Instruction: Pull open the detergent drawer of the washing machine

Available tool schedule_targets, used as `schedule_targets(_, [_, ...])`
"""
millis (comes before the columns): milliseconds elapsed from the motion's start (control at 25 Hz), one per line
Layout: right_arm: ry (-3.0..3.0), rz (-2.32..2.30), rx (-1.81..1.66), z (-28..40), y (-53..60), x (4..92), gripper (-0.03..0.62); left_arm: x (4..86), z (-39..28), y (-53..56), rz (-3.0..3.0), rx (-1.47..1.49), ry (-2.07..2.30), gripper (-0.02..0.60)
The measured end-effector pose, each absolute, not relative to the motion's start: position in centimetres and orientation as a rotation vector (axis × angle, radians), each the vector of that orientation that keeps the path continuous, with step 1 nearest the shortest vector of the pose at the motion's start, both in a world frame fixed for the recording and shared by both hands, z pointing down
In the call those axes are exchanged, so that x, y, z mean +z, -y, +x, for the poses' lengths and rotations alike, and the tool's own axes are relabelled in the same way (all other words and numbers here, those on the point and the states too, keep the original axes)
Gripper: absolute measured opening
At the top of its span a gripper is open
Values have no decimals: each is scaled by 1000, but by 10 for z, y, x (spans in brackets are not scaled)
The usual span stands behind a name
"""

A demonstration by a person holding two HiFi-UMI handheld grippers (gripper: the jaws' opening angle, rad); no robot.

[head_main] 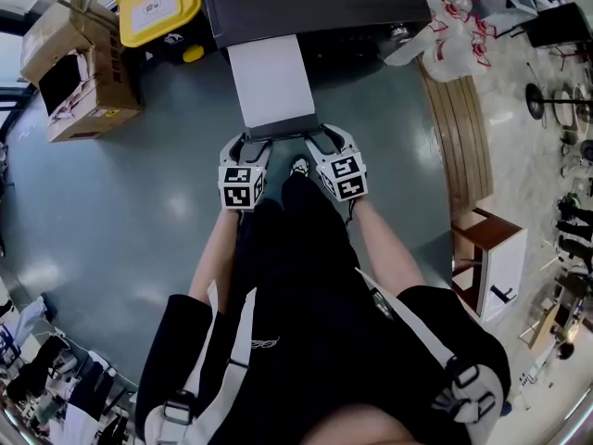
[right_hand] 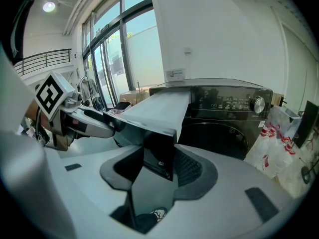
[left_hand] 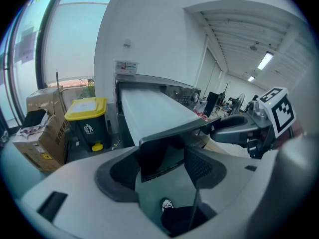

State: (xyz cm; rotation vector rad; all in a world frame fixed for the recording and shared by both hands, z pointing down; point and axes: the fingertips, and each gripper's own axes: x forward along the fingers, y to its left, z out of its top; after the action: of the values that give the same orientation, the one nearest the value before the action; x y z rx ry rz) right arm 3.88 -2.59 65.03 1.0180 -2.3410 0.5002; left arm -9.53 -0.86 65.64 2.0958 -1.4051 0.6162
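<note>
The dark washing machine [head_main: 315, 3] stands at the top of the head view, and its long white detergent drawer [head_main: 271, 82] sticks far out toward me. The drawer's dark front panel [head_main: 278, 130] is held at both ends. My left gripper [head_main: 252, 151] is shut on the panel's left corner, and my right gripper [head_main: 324, 146] is shut on its right corner. In the left gripper view the panel [left_hand: 162, 151] fills the gap between the left gripper's [left_hand: 162, 166] pads. The right gripper view shows the panel [right_hand: 159, 158] wedged in the right gripper [right_hand: 158, 166] the same way.
A bin with a yellow lid [head_main: 159, 6] and cardboard boxes [head_main: 79, 72] stand left of the machine. Plastic bags [head_main: 454, 17] lie to its right, beside a curved wooden edge [head_main: 459, 128] and a small wooden stand [head_main: 491, 258]. My legs fill the floor below the grippers.
</note>
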Motion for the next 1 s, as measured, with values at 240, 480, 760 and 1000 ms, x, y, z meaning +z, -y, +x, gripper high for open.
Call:
schedule_targets(240, [2335, 1015, 501, 37, 25, 652, 192, 657, -97, 8, 2093, 614, 1403, 284])
schedule_targets(480, [2334, 1016, 503, 40, 22, 652, 192, 657, -94, 5, 2094, 617, 1405, 284])
schedule_targets(760, [2330, 1022, 504, 38, 24, 661, 196, 665, -95, 6, 2096, 627, 1440, 284])
schedule_targets(1000, [2321, 1044, 516, 39, 23, 666, 202, 668, -96, 7, 2104, 619, 1439, 284])
